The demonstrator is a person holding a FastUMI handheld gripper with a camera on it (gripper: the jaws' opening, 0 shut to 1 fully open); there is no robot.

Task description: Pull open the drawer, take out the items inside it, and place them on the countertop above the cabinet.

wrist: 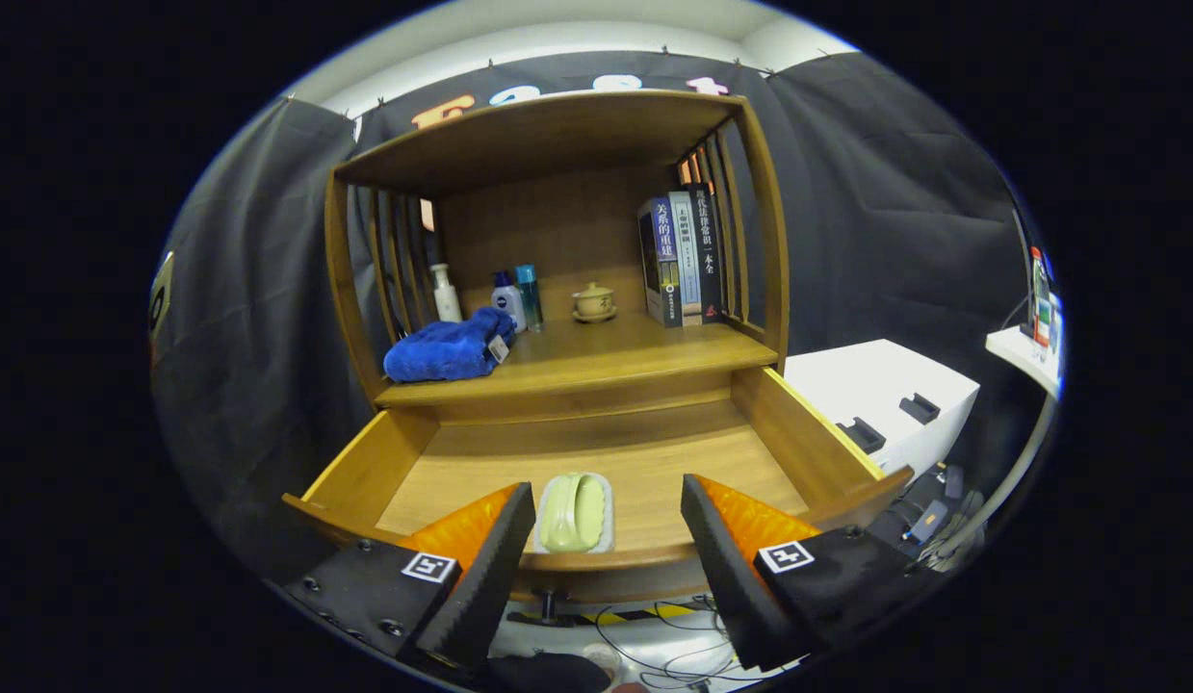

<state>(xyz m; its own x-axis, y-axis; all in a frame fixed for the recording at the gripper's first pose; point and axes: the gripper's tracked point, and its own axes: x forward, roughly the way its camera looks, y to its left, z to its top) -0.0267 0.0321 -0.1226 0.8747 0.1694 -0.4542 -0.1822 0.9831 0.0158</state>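
The wooden drawer point(808, 438) of the cabinet stands pulled out toward me. Inside it, near the front wall, lies a pale green soap-like item point(574, 510) on a light tray. My gripper point(608, 525) hovers open just in front of and above the drawer's front edge, with that green item showing in the gap between the fingers but beyond them, untouched. The countertop point(615, 361) above the drawer carries a blue towel point(449, 349) at its left.
On the countertop stand a white bottle point(446, 294), two small bottles point(519, 298), a lidded cup point(593, 302) and several upright books point(681, 260). A white box point(880, 399) sits right of the cabinet. Cables point(654, 640) lie on the floor below.
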